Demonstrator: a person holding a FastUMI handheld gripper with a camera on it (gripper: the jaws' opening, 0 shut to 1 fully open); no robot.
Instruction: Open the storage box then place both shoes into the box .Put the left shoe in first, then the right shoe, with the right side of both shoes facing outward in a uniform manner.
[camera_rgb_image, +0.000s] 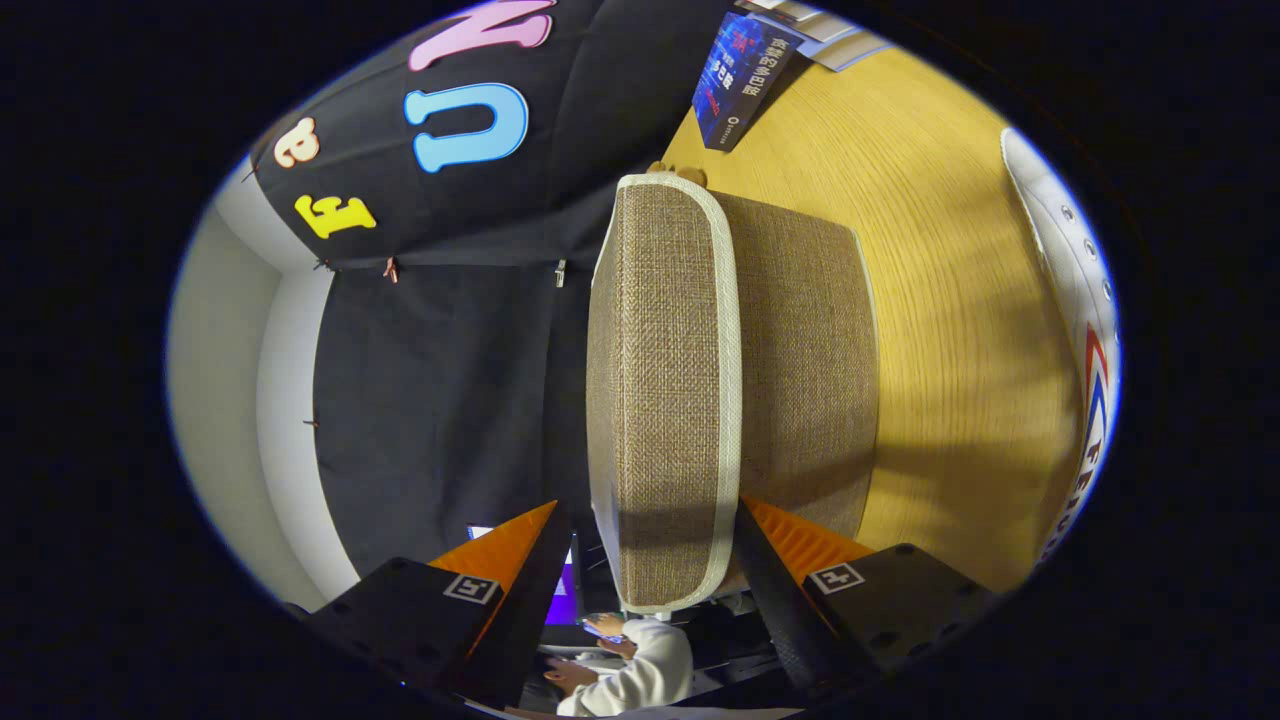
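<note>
One storage box (790, 370) is sitting on the wooden table (950, 250), and I am seeing its fabric lid (665, 390) edge-on, running between the gripper (650, 560) fingers. The fingers are spread to either side of the lid's near end; I cannot tell whether both are pressing on it. A white shoe (1085, 330) is lying well apart on the table, beyond the box. I am judging the lid-opening as the step in hand. If the hold is shallow, the soft lid could be slipping free or dragging the whole box along.
</note>
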